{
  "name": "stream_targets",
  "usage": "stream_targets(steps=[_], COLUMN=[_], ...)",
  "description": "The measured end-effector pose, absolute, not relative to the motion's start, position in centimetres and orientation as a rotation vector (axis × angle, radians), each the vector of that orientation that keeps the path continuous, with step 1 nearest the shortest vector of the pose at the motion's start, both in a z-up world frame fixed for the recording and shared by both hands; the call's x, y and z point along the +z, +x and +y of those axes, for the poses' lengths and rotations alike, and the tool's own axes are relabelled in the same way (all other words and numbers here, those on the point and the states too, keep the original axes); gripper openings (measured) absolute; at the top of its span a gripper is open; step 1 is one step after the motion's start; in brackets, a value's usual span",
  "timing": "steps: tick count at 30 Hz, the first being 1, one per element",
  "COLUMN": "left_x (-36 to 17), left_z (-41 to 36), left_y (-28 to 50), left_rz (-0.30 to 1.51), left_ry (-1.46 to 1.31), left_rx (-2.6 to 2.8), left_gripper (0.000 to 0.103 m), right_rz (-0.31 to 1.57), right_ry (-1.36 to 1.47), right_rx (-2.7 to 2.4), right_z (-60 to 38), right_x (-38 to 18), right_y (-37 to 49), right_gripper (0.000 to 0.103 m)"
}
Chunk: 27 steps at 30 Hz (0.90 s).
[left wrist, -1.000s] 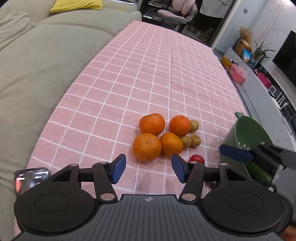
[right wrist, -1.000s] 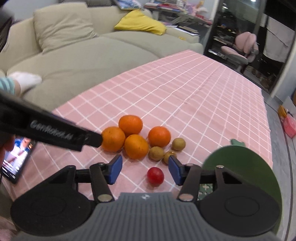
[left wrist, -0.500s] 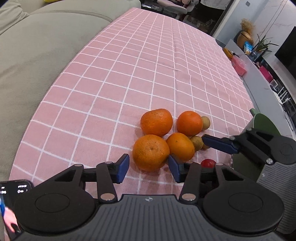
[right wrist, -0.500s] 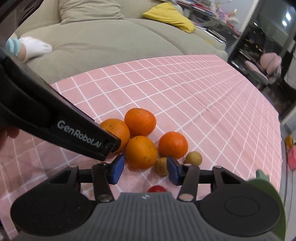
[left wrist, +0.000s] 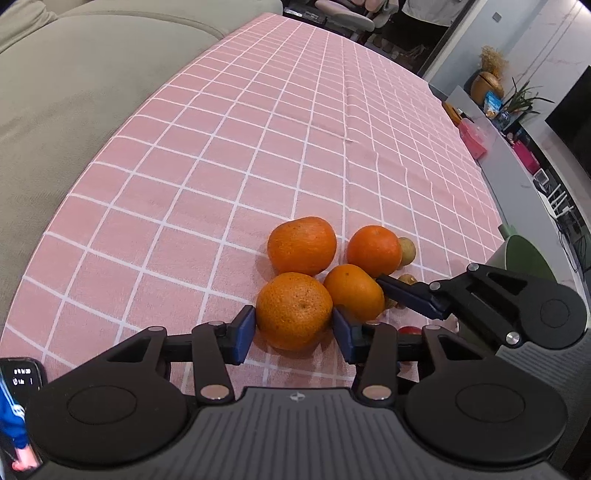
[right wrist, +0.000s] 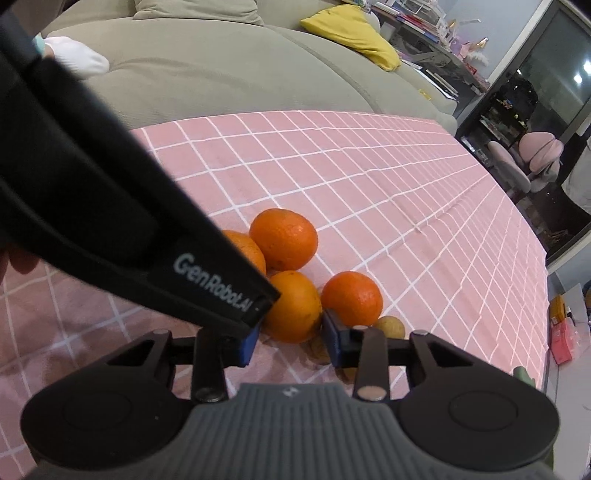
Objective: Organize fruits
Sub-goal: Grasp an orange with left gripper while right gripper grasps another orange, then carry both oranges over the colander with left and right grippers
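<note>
Several oranges lie in a cluster on the pink checked tablecloth. My left gripper has its blue pads on both sides of the nearest orange, touching it. My right gripper is open around the near-right orange, which also shows in the left wrist view. Small brown fruits and a red one lie beside the oranges, partly hidden. A green bowl stands at the right edge.
A beige sofa runs along the table's left side with a yellow cushion. A phone lies at the near left. The left gripper's body crosses the right wrist view. A low cabinet with clutter stands right.
Both grippers moved forward into the orange cluster. The left pads closed in on the nearest orange. The right pads now flank the near-right orange.
</note>
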<state>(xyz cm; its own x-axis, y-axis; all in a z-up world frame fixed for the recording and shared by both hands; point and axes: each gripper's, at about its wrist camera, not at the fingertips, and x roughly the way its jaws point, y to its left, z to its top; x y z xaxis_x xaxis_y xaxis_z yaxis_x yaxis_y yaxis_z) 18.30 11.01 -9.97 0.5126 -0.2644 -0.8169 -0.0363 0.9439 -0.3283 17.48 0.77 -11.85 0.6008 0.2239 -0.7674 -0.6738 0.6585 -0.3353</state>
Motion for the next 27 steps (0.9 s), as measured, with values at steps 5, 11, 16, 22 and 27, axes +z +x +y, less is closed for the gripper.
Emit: stream_targets(steps=[5, 11, 16, 22, 27], left_x=[-9.6, -8.1, -6.1, -3.4, -1.1], left_z=[11.1, 11.3, 10.6, 9.1, 6.8], left_y=[18.0, 16.9, 15.5, 14.0, 13.2], left_rz=[1.039, 1.018, 0.999, 0.966, 0.954], left_ry=[-0.323, -0.36, -0.336, -0.341, -0.329], left_rx=[-0.106, -0.103, -0.114, -0.16, -0.206], left_gripper=[0.05, 0.049, 0.05, 0.05, 0.05], right_rz=[0.766, 0.767, 0.797, 0.81, 0.804], right_ry=[-0.642, -0.628, -0.543, -0.433, -0.362], right_rx=[0.561, 0.568, 0.558, 0.546, 0.523], right_z=[0.8, 0.0, -2.0, -5.1, -8.2], right_x=[-11.3, -9.5, -7.2, -3.5, -0.8], right_y=[17.2, 15.8, 14.6, 13.3, 11.9], right_gripper=[0.032, 0.032, 0.032, 0.032, 0.032])
